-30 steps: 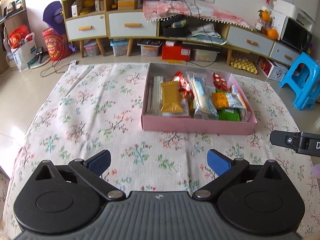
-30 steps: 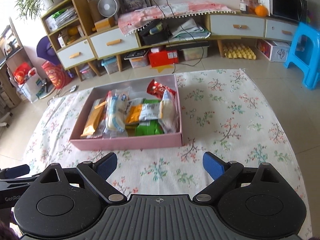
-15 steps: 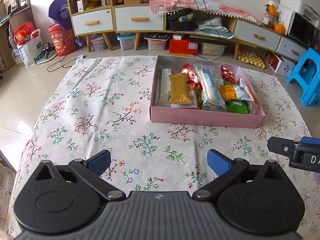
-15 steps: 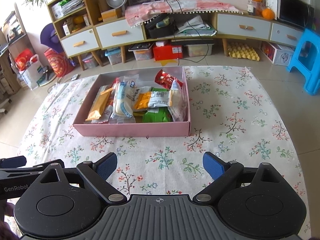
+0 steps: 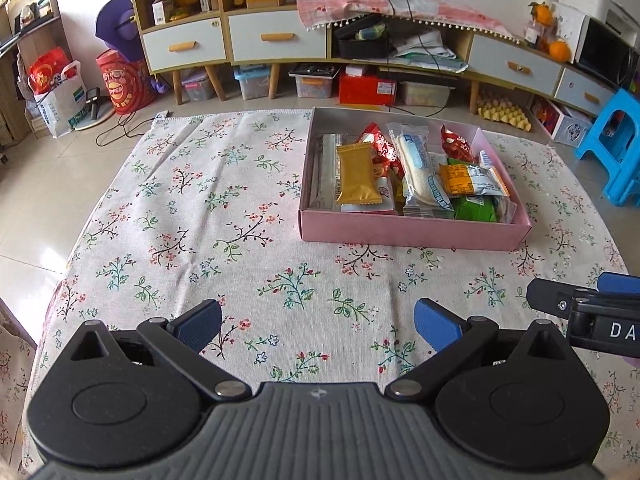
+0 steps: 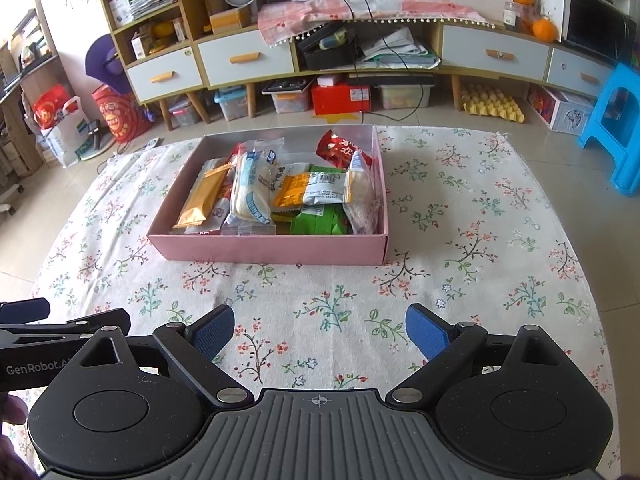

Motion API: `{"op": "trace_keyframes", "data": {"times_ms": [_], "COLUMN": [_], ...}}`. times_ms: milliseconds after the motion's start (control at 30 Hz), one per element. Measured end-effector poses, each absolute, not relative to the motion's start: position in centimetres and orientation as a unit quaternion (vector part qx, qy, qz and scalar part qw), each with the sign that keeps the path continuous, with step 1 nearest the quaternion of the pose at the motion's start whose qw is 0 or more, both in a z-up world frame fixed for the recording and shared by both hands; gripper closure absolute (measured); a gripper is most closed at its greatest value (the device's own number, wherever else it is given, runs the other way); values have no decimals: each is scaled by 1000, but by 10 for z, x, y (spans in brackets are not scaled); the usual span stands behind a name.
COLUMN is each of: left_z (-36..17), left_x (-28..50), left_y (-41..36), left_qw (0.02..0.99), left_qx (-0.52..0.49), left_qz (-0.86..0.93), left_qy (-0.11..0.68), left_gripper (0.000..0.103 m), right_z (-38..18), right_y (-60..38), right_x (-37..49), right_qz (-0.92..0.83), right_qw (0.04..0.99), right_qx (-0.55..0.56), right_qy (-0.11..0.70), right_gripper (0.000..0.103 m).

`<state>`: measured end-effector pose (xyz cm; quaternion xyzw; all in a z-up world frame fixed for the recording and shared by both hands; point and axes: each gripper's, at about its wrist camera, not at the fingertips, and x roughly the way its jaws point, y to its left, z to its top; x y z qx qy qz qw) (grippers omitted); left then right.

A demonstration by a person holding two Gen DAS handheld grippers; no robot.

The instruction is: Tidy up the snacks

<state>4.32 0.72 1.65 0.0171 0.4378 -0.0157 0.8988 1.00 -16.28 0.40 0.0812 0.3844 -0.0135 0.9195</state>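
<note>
A shallow pink box [image 5: 412, 232] [image 6: 272, 248] rests on the floral tablecloth, packed with several wrapped snacks. Among them are a yellow packet [image 5: 356, 174], a long white-and-blue packet [image 5: 420, 172] [image 6: 252, 180], an orange-and-white packet [image 6: 316, 190], a green packet [image 6: 318, 220] and a red packet [image 6: 340, 148]. My left gripper [image 5: 316, 326] hovers over the cloth well short of the box, open, nothing between its blue pads. My right gripper [image 6: 320, 330] is likewise open and bare, near the table's front. Each gripper shows at the side of the other's view.
The floral cloth [image 5: 192, 208] covers the table around the box. Beyond the table lie a tiled floor, a long low cabinet [image 6: 248, 60] with drawers, storage bins beneath it, and a blue plastic stool [image 6: 616, 120] at the right.
Both views have tilted down a little, so the box sits lower and nearer in the frame. Both grippers stay open and the snacks have not moved.
</note>
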Motion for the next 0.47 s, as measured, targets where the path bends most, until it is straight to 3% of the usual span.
{"op": "trace_keyframes", "data": {"times_ms": [467], "left_z": [20], "left_x": [43], "left_y": [6], "left_qw": [900], "left_qx": [19], "left_qz": [-20], "left_qy": [435], "left_gripper": [1], "right_z": [3], "right_y": [-162], "right_x": [10], "right_qz": [-10], "right_qw": [917], "right_qx": [83], "right_qy": [389], "right_gripper": [9]}}
